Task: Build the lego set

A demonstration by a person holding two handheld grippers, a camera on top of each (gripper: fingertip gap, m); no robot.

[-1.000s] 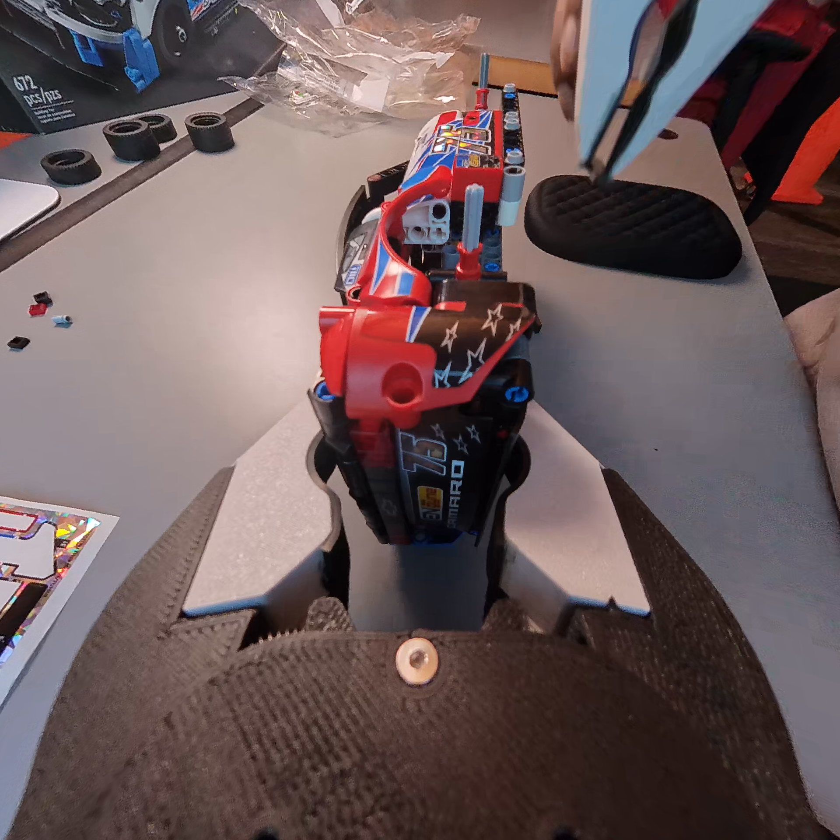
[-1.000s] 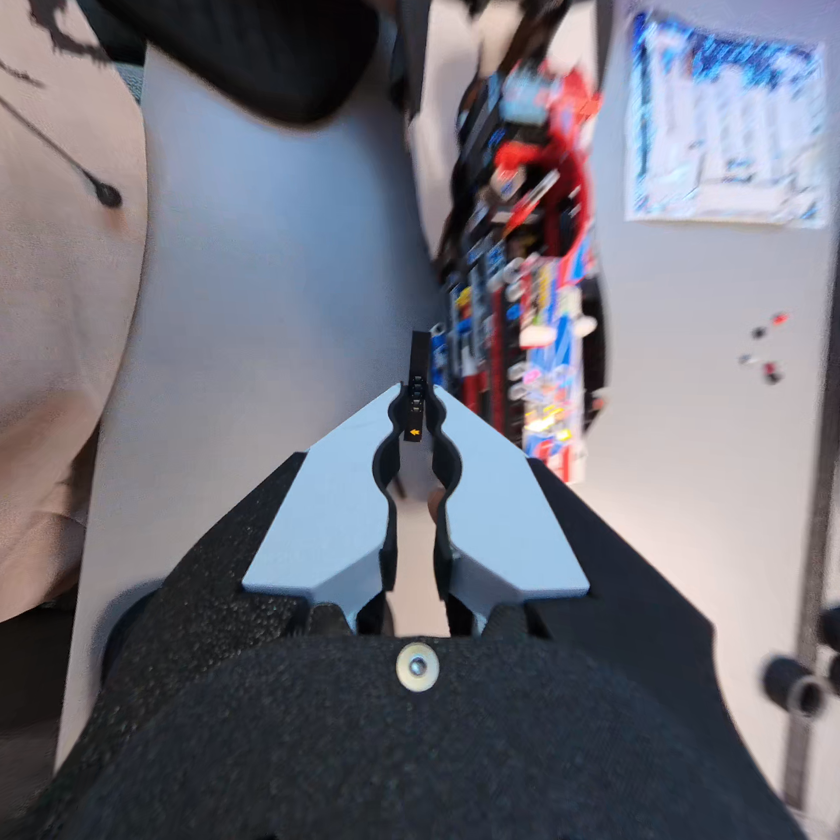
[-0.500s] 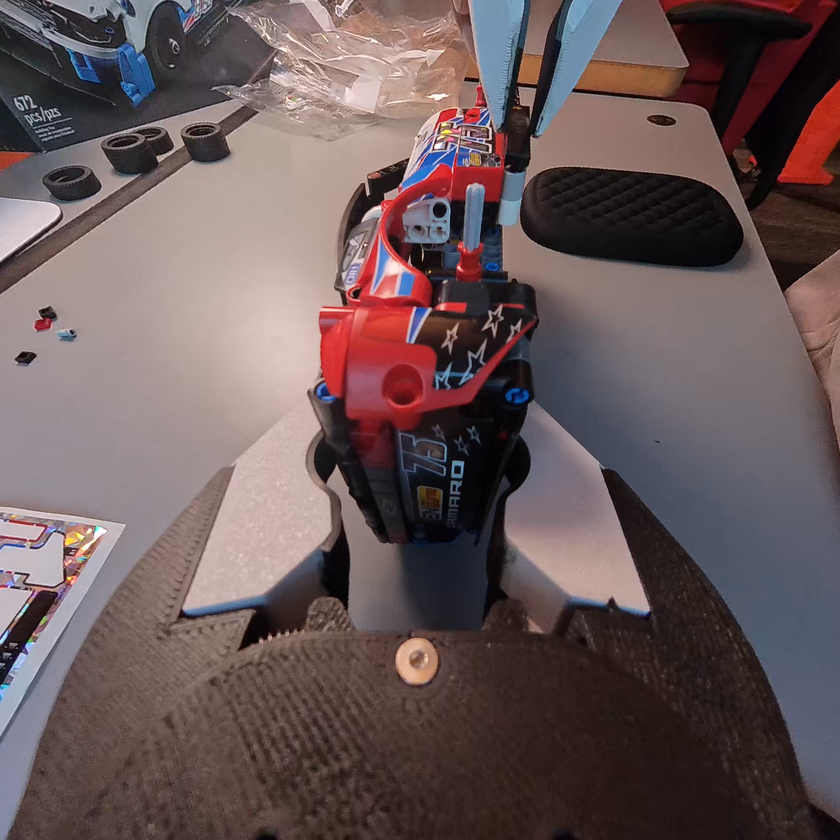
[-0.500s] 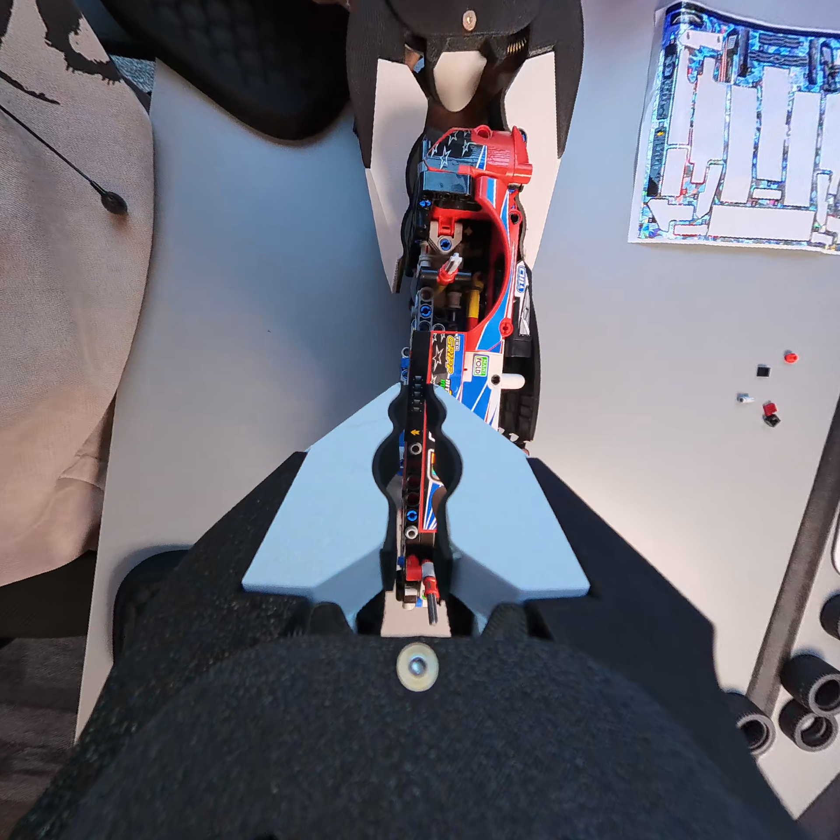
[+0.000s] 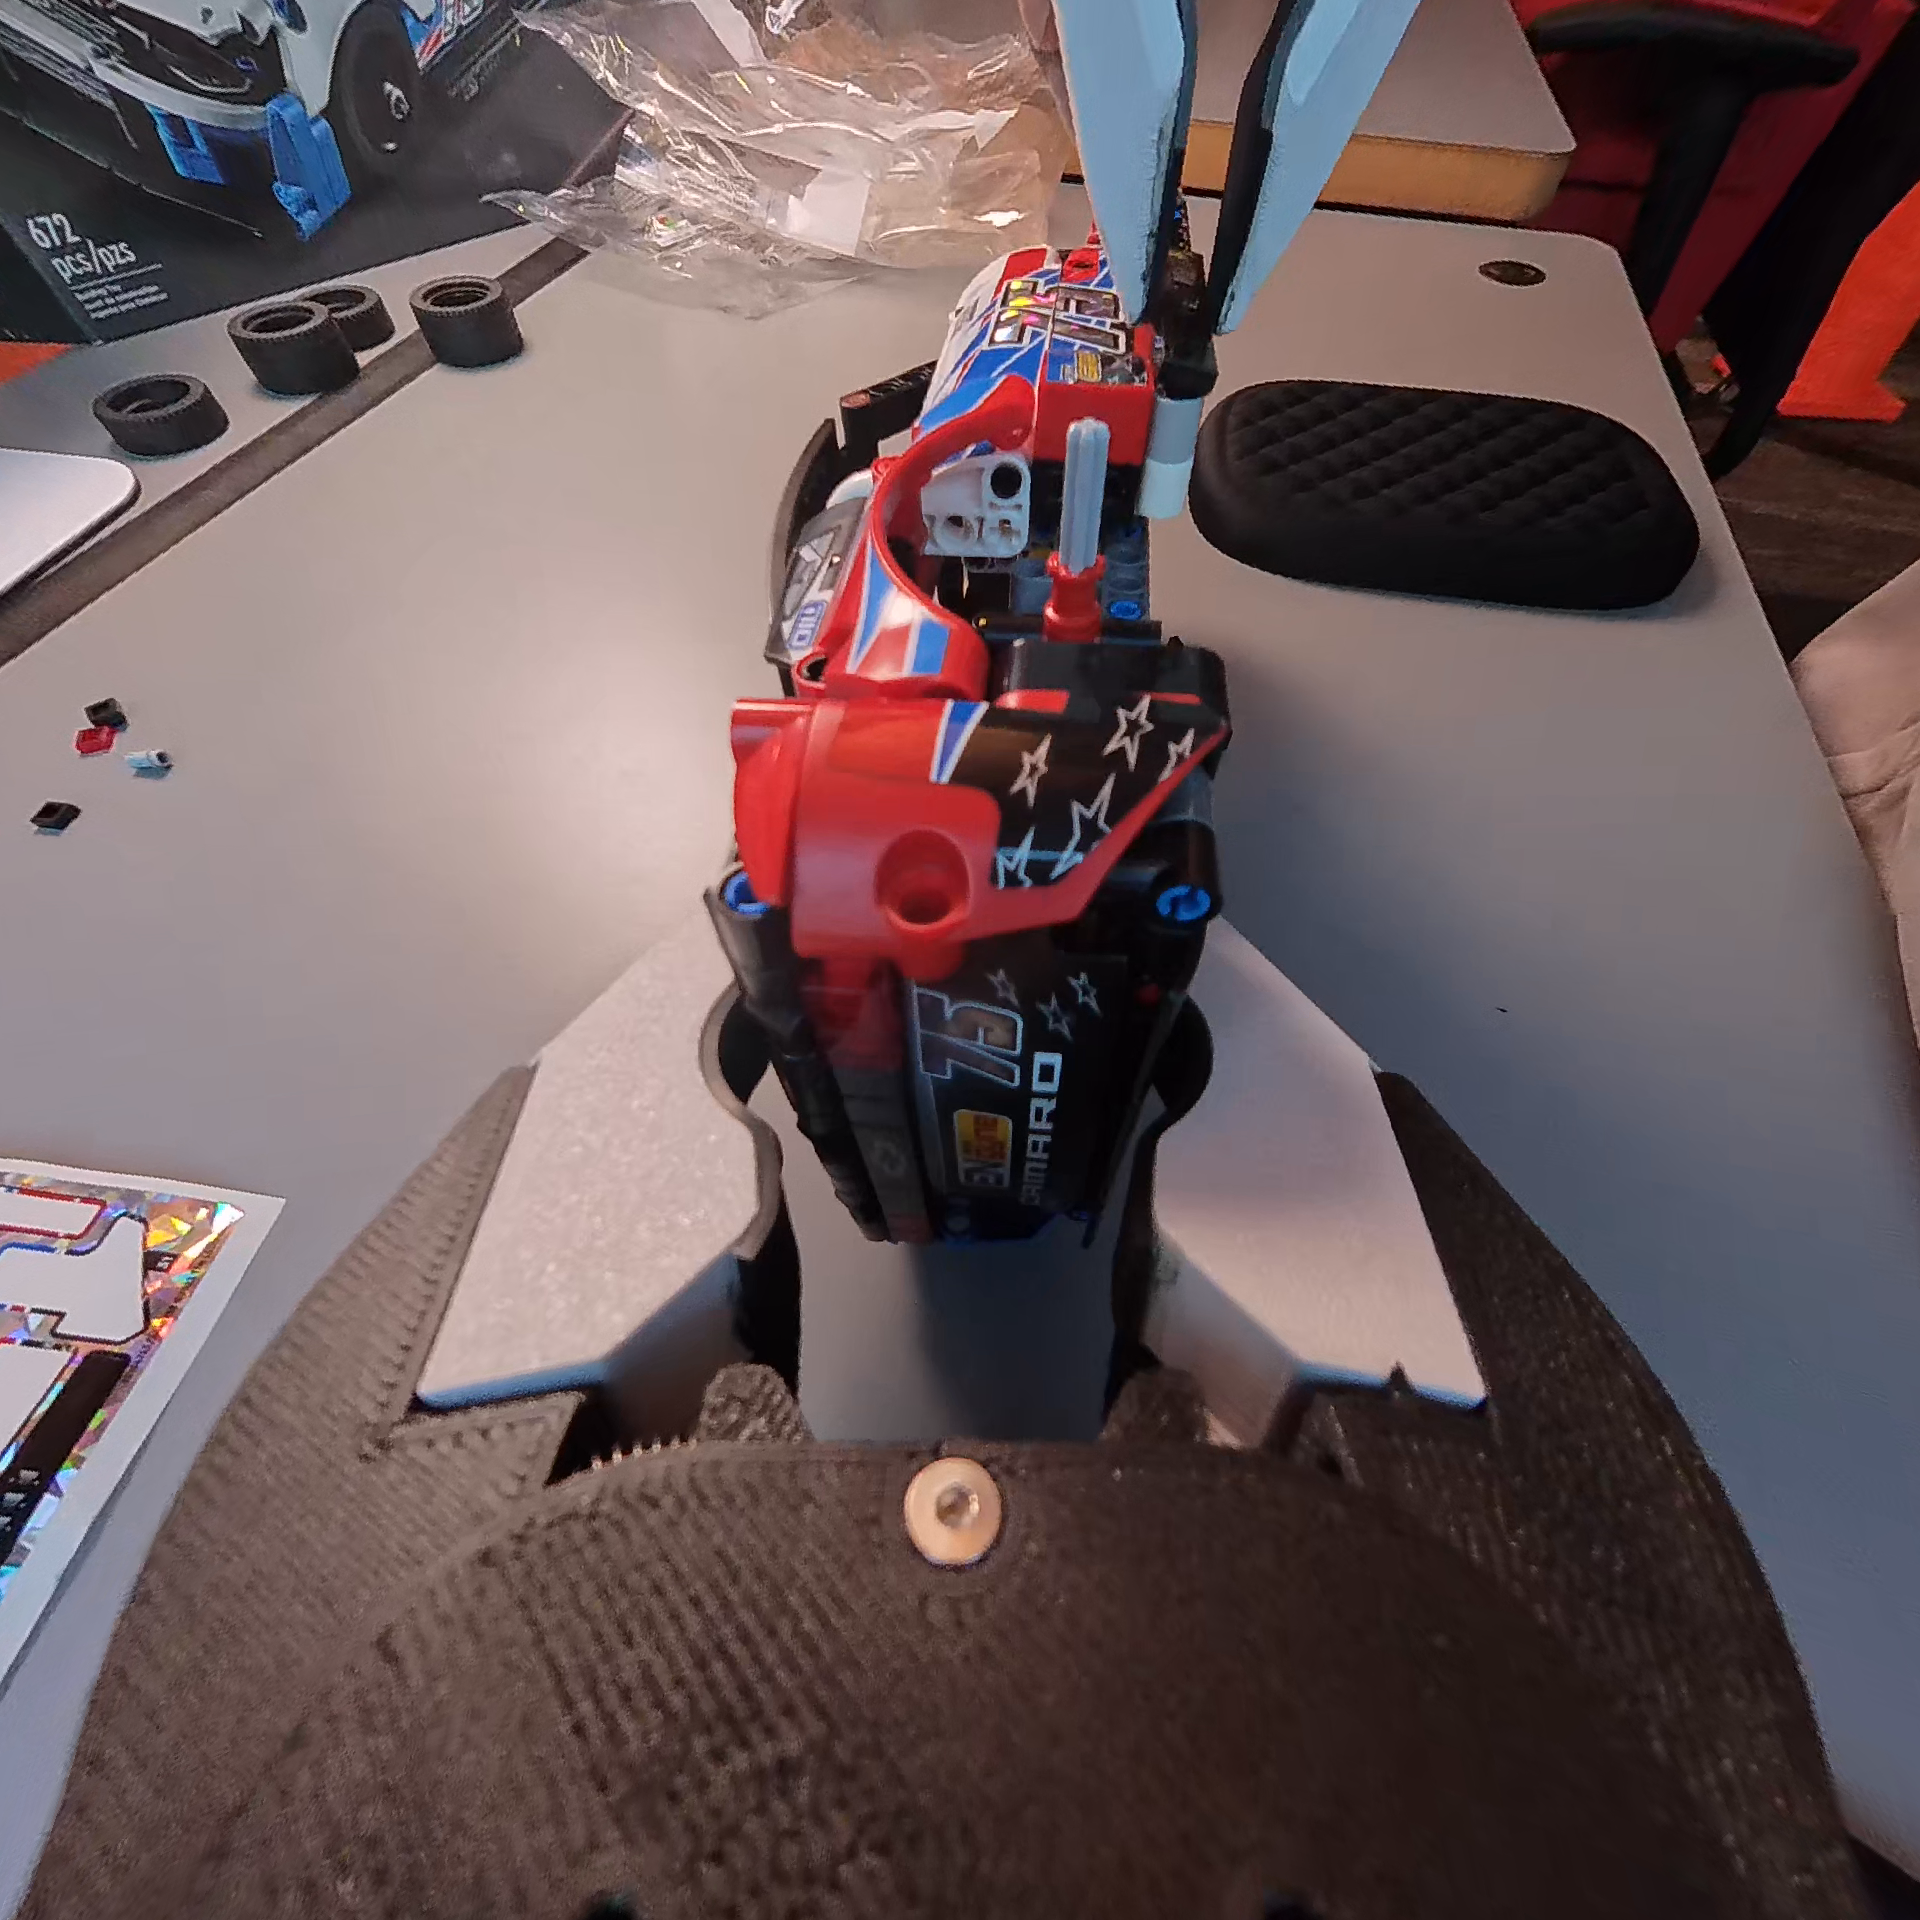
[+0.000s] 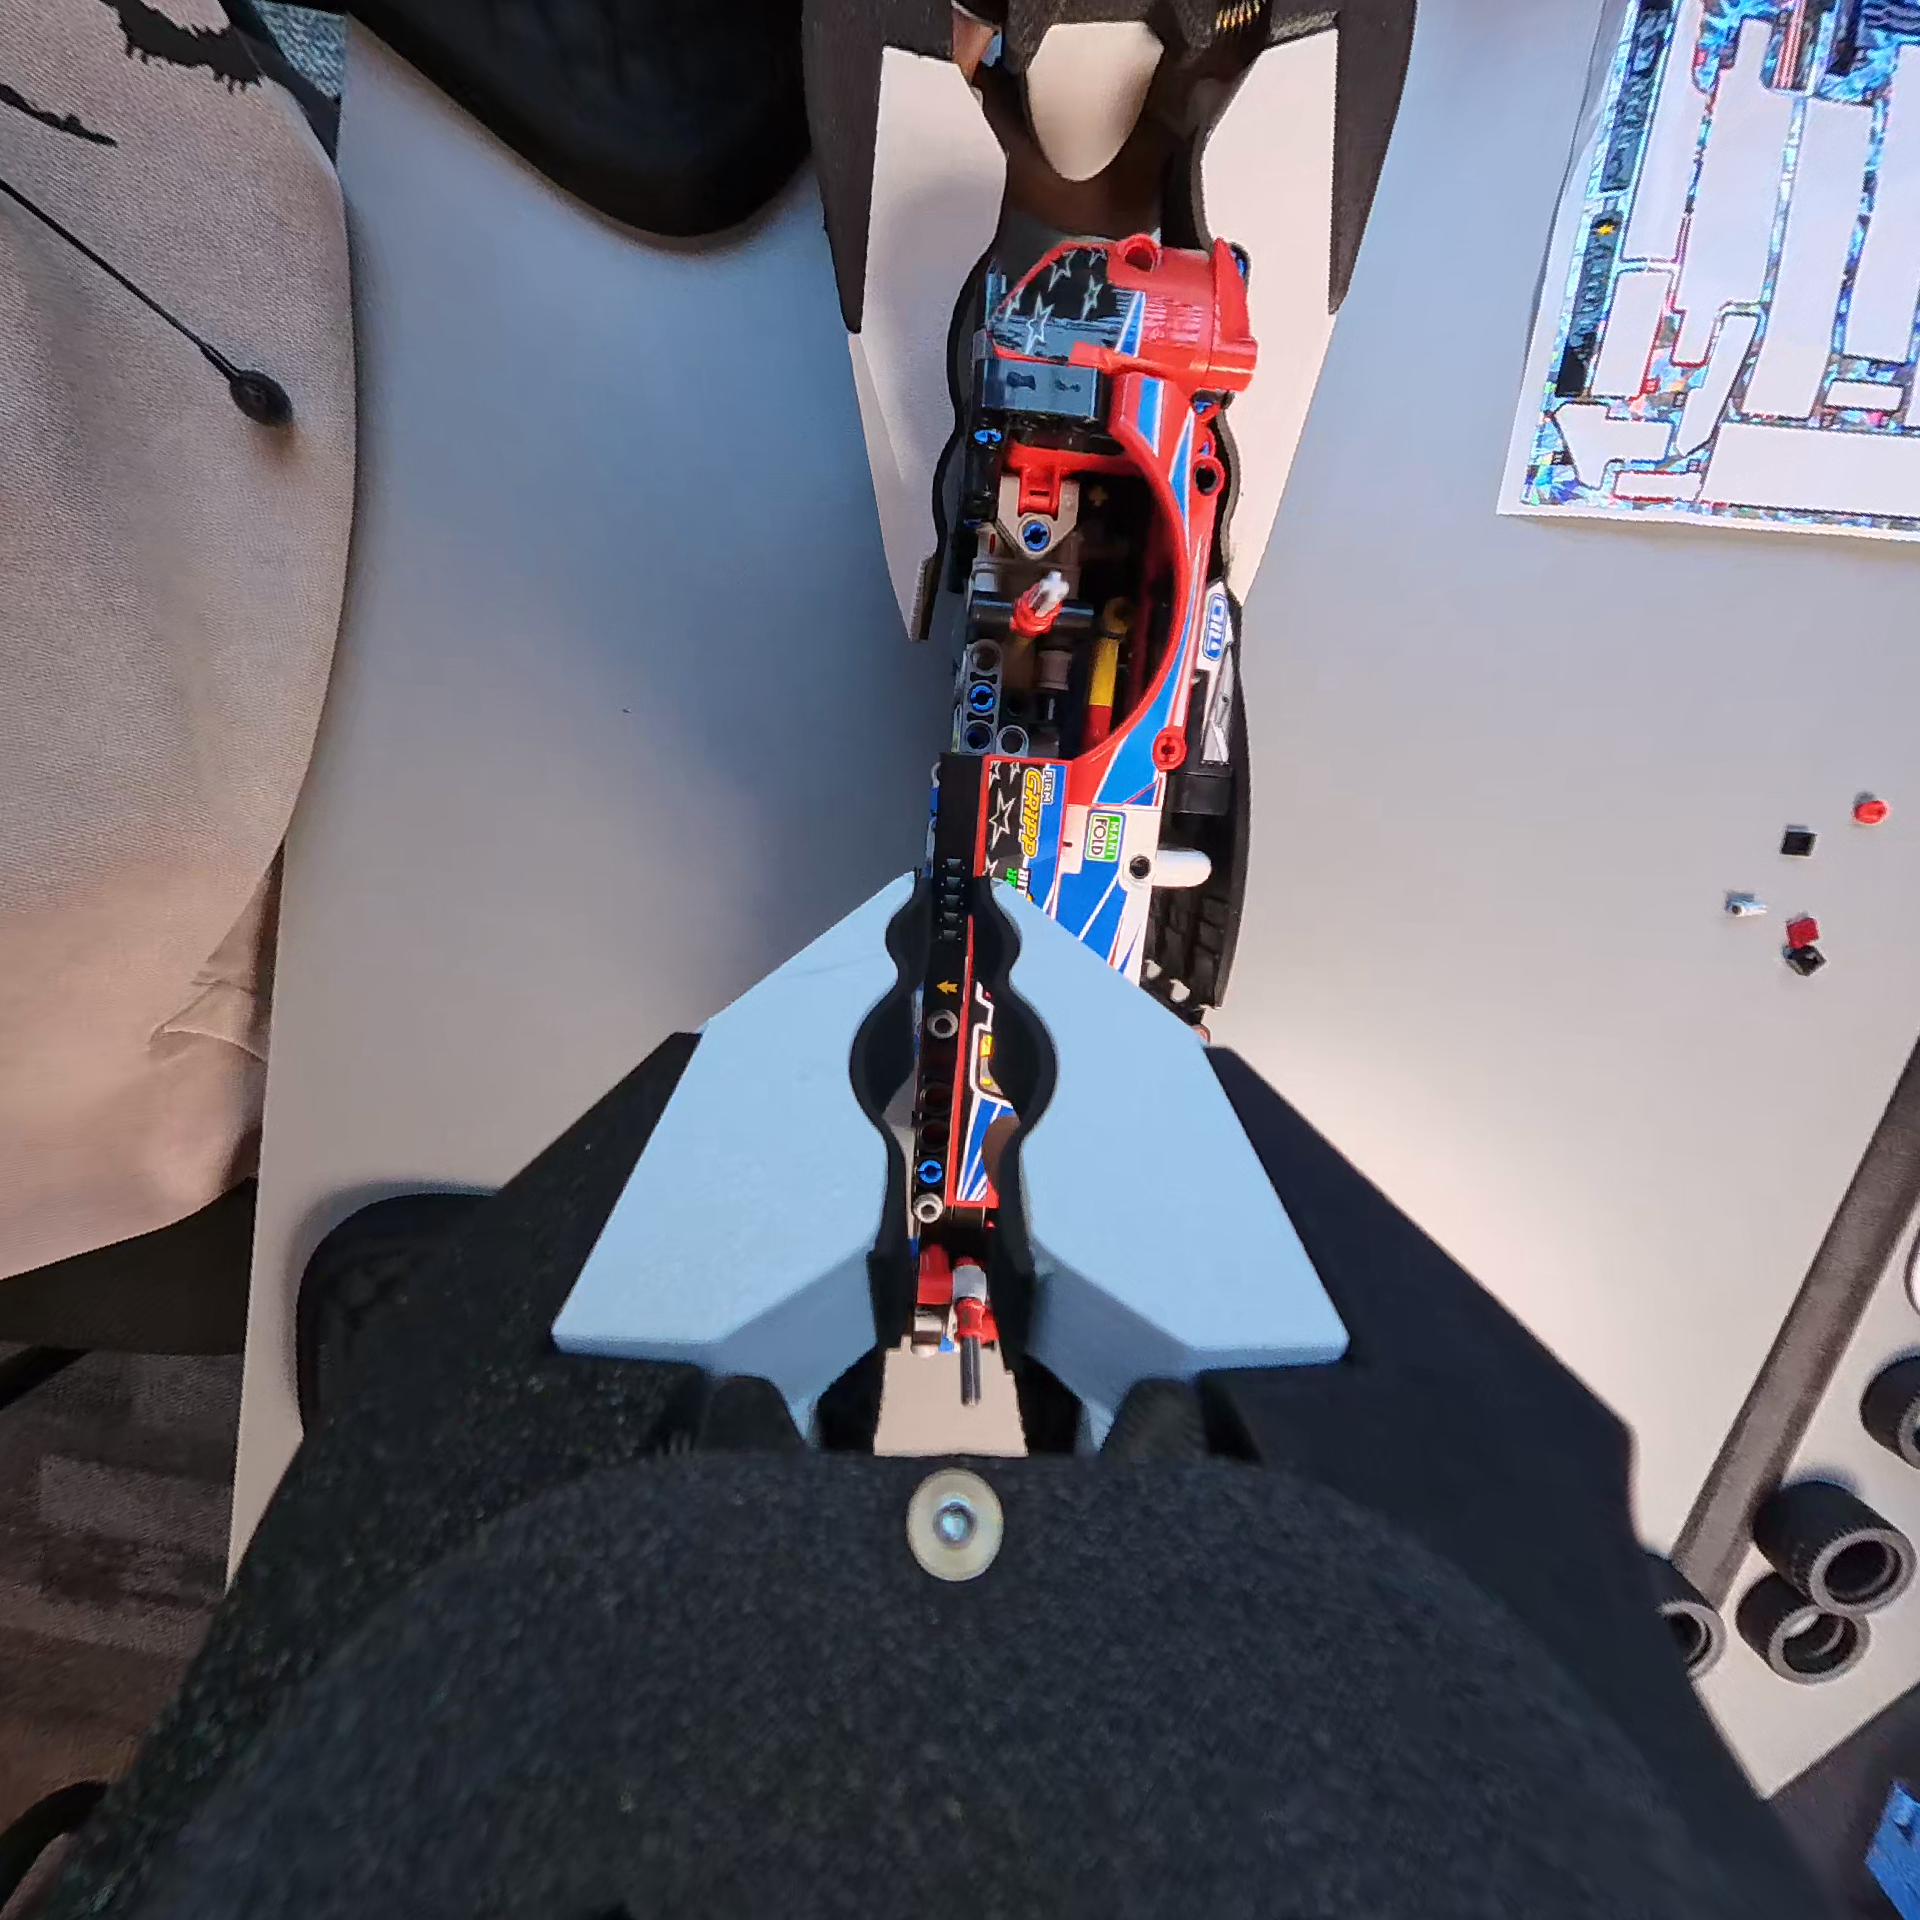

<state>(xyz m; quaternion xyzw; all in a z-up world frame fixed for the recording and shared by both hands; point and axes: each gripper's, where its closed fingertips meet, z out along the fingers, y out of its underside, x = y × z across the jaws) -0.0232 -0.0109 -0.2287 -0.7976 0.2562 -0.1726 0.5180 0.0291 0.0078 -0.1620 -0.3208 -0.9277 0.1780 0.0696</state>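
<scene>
While my left gripper (image 5: 966, 1091) clamps the car's (image 5: 977, 831) nose mid-table, my right gripper (image 6: 951, 904) pinches a black beam (image 6: 948, 883) against its tail.

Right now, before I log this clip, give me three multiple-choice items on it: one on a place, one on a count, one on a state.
1. Where does the sticker sheet lie, seen in the left wrist view?
A. left of the car
B. on the black pad
C. under the plastic bag

2. How many loose tyres show in the left wrist view?
A. two
B. four
C. six

3. How is the car held?
A. by the left gripper only
B. it lies free on the table
C. by both grippers, one at each end

Answers:
1. A: the sheet lies on the table at the lower left edge.
2. B: four tyres sit in front of the box.
3. C: the left gripper clamps the near end, and the right gripper grips the black beam at the far end.
</scene>
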